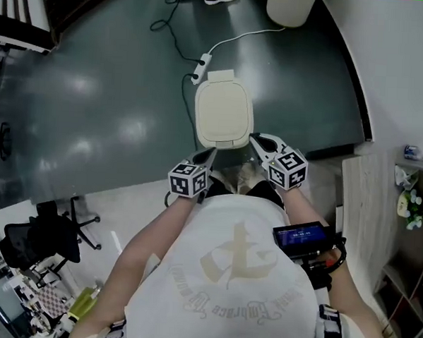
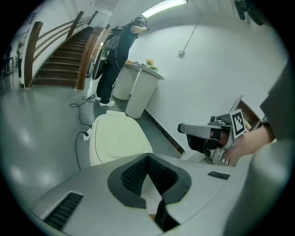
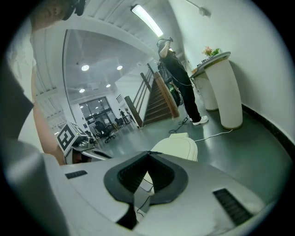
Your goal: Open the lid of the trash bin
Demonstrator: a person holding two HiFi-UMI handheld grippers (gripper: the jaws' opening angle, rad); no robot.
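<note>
Subject: one cream, rounded-rectangular plastic trash bin [image 1: 223,112], standing on the glossy dark grey-green floor [image 1: 94,116] at 12 o'clock from the operator, its flat cream lid [image 2: 119,138] fully down. The left tongs [image 1: 211,153] sit at the lid's 7 o'clock corner and the right tongs [image 1: 258,139] at its 5 o'clock corner. Both are at or just above the rim; the head view does not confirm contact. Each gripper view shows its dark ribbed pads brought together at the tips with nothing between them. A white power strip [image 1: 201,64] on a cable lies on the floor at the bin's 11 o'clock. Assessment: lifting not begun; approach stage. The raised tab at the lid's 12 o'clock edge is probably the hinge, though it shows too small to be sure; the lip at 6 o'clock would then be the lifting edge. Recommended: slip one closed tip under the 6 o'clock lip and raise it in an arc toward 12 o'clock. Brace the other tongs against the bin body so that it neither slides nor tips on the smooth floor.
</note>
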